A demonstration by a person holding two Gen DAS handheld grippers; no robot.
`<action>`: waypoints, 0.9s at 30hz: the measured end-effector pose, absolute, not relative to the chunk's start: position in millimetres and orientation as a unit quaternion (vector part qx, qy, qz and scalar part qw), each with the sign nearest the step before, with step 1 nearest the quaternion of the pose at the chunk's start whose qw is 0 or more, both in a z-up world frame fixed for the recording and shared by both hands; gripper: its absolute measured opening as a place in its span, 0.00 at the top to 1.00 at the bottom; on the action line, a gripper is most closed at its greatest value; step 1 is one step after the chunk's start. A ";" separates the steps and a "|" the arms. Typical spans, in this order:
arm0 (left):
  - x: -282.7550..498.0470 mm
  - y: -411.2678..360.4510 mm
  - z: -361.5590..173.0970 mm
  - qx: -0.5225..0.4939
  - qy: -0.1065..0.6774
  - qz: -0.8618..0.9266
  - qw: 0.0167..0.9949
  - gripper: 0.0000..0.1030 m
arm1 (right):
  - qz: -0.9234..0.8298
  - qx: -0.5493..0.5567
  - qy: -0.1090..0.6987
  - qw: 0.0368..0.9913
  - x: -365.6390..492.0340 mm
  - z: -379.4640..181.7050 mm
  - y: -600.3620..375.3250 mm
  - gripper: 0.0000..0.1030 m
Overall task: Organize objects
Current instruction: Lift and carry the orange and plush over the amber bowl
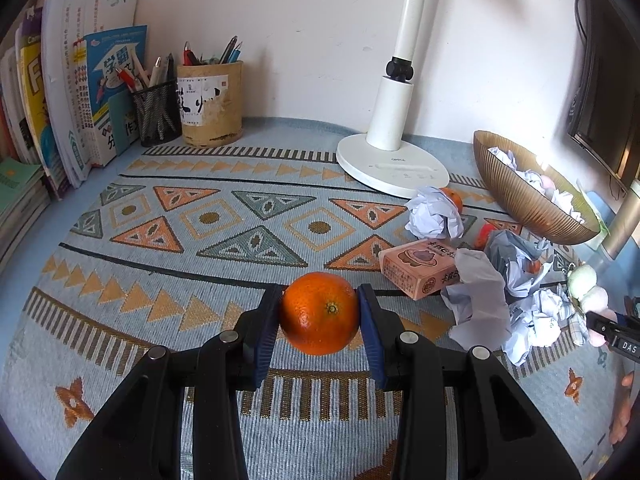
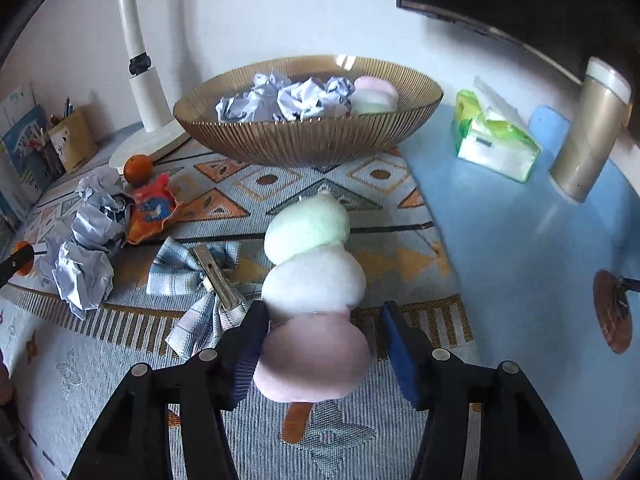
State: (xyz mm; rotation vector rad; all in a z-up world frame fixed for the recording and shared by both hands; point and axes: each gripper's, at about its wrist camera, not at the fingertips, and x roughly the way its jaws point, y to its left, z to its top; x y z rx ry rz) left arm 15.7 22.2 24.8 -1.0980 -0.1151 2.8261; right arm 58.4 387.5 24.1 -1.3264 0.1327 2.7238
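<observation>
Already some tidying seems done: the ribbed bowl (image 2: 308, 136) holds several crumpled paper balls (image 2: 280, 98) and one pastel plush toy (image 2: 376, 94). Much is left, I judge, because more crumpled paper (image 2: 86, 248), a small orange (image 2: 138, 169), an orange snack packet (image 2: 154, 208), a checked cloth bow (image 2: 192, 268) and a pink carton (image 1: 420, 268) lie on the patterned mat (image 1: 200, 240). The left gripper (image 1: 319, 312) is clamped on an orange (image 1: 319, 313), both blue pads pressed to its sides, and holds it over the mat, well apart from the bowl. The right gripper (image 2: 320, 344) has a three-ball plush skewer (image 2: 312, 296) between its jaws; one pad touches the pink ball, the other stands apart, so the jaws are not closed on it and the toy lies on the mat in front of the bowl. Only the left view shows the books (image 1: 60, 100), the pen holders (image 1: 210, 104) and the whole lamp base (image 1: 392, 164); only the right view shows inside the bowl, the tissue pack (image 2: 496, 140) and the gold flask (image 2: 588, 132).
</observation>
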 end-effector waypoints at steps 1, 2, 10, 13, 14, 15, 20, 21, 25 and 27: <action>16.0 22.2 25.0 -0.361 -0.038 0.930 0.054 0.66 | 0.895 -0.440 0.050 0.047 57.5 23.5 388.9 0.47; 16.2 22.3 25.4 -0.360 -0.038 0.930 0.055 0.66 | 0.896 -0.439 0.054 0.044 58.2 24.0 389.9 0.49; 17.4 24.4 28.9 -0.359 -0.041 0.929 0.076 0.66 | 0.897 -0.412 0.158 -0.014 69.7 34.4 420.0 0.60; 21.7 29.8 36.4 -0.367 -0.042 0.924 0.097 0.66 | 0.888 -0.408 0.209 -0.035 79.6 40.5 433.5 0.60; 25.2 33.7 44.0 -0.364 -0.042 0.924 0.110 0.66 | 0.890 -0.406 0.202 -0.035 83.0 44.3 433.6 0.60; 27.6 37.2 50.8 -0.361 -0.043 0.924 0.121 0.66 | 0.892 -0.406 0.196 -0.041 86.0 48.5 433.1 0.60; 27.8 78.0 99.0 -0.342 -0.045 0.918 0.195 0.66 | 0.894 -0.393 0.203 -0.069 95.9 73.2 432.8 0.60; 23.7 90.3 107.7 -0.341 -0.042 0.916 0.208 0.66 | 0.899 -0.382 0.201 -0.070 94.7 84.5 434.4 0.60; -8.9 154.2 142.3 -0.333 -0.034 0.906 0.260 0.66 | 0.917 -0.340 0.197 -0.074 74.8 132.9 445.5 0.60; -29.0 181.6 150.9 -0.336 -0.030 0.900 0.276 0.66 | 0.924 -0.329 0.182 -0.065 53.0 150.5 449.0 0.60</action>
